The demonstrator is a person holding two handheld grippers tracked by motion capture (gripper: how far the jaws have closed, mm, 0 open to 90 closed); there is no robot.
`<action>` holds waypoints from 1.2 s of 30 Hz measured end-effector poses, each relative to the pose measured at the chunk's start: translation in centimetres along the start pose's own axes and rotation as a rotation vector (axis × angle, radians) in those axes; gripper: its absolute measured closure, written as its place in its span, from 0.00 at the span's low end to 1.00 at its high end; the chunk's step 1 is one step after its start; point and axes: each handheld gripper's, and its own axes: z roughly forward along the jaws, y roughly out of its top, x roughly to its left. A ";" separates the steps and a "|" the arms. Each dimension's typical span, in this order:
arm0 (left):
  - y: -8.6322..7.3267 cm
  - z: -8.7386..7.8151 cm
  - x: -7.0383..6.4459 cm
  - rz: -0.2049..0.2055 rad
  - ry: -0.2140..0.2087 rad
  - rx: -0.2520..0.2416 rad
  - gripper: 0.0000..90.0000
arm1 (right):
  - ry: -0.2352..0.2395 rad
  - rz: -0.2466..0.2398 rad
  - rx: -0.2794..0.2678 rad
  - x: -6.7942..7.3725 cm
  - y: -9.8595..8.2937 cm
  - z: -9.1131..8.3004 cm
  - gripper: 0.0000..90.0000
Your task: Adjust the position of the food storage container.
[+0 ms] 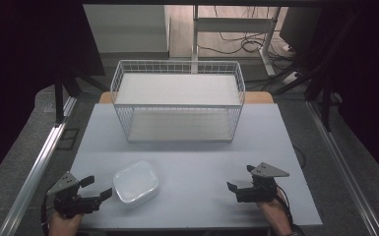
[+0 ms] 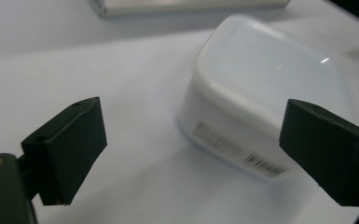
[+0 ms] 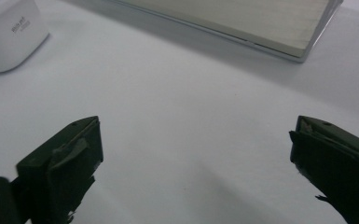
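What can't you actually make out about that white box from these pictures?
- White box: its contents, hidden by the closed frosted lid in the high view.
- Its barcode label: print too blurred to read in the left gripper view.
- Its far side: cut off by the left edge of the right gripper view.

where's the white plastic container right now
In the high view, the white container sits on the table at the front left, just ahead of the open left gripper and nearer the person than the wire basket.
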 end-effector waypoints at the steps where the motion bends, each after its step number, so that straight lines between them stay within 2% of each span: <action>1: -0.1 0.0 -0.1 0.016 0.019 0.014 0.07 | -0.002 -0.007 0.012 0.2 0.0 0.2 0.02; 3: -0.1 0.0 -0.3 0.035 0.044 0.027 0.05 | 0.003 -0.036 0.042 0.5 -0.1 0.5 0.00; 5: -0.1 -0.1 -0.4 0.047 0.052 0.029 0.04 | -0.009 -0.055 0.050 0.8 -0.1 0.7 0.00; 14: -0.4 0.1 -0.1 0.096 0.090 0.035 0.02 | -0.059 -0.036 0.049 0.6 -0.2 0.8 0.00; 18: -0.4 0.2 -0.1 0.090 0.096 0.064 0.01 | -0.065 -0.049 0.052 0.6 -0.1 0.7 0.00; 21: -0.4 0.3 -0.1 0.090 0.093 0.075 0.01 | -0.055 -0.038 0.044 0.8 0.1 0.7 0.00; 24: -0.3 0.3 -0.1 0.073 0.087 0.082 0.04 | -0.050 -0.032 0.041 0.9 0.2 0.6 0.00; 27: -0.2 0.4 -0.3 0.075 0.082 0.103 0.13 | -0.051 -0.029 0.036 1.0 0.4 0.5 0.00; 31: 0.0 0.4 -0.8 0.085 0.018 0.106 0.31 | -0.041 -0.017 0.030 1.1 0.6 0.5 0.00; 34: 0.2 0.8 -1.4 0.117 0.025 0.137 0.41 | -0.040 -0.007 0.028 1.4 0.7 0.5 0.02; 36: 0.3 1.0 -1.6 0.121 0.019 0.148 0.51 | -0.040 -0.005 0.024 1.6 0.9 0.5 0.03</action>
